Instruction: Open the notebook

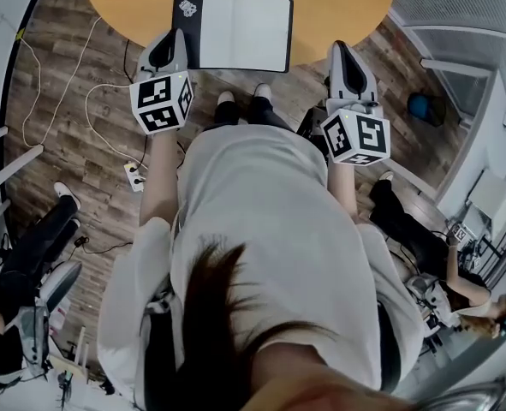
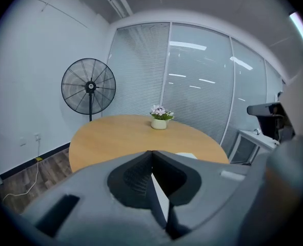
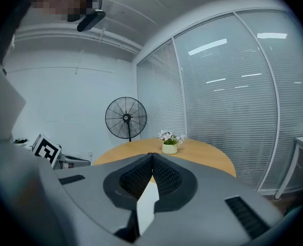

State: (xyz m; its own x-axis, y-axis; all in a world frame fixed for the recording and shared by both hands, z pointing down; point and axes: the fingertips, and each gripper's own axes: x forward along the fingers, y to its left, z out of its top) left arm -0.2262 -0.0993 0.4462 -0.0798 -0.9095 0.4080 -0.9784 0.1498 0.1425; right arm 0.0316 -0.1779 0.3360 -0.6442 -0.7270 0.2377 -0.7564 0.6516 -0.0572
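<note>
The notebook lies open on the round wooden table near its front edge, showing a white page and a black inside cover on the left. My left gripper is shut and empty, its tips just off the notebook's lower left corner. In the left gripper view its jaws meet at the tip, and a white strip of page shows below them. My right gripper hangs at the table's edge to the right of the notebook, its jaws also meeting with nothing held.
A small flower pot stands at the table's far side, with a standing fan behind it by the wall. Cables and a power strip lie on the floor at left. People sit at the left and right.
</note>
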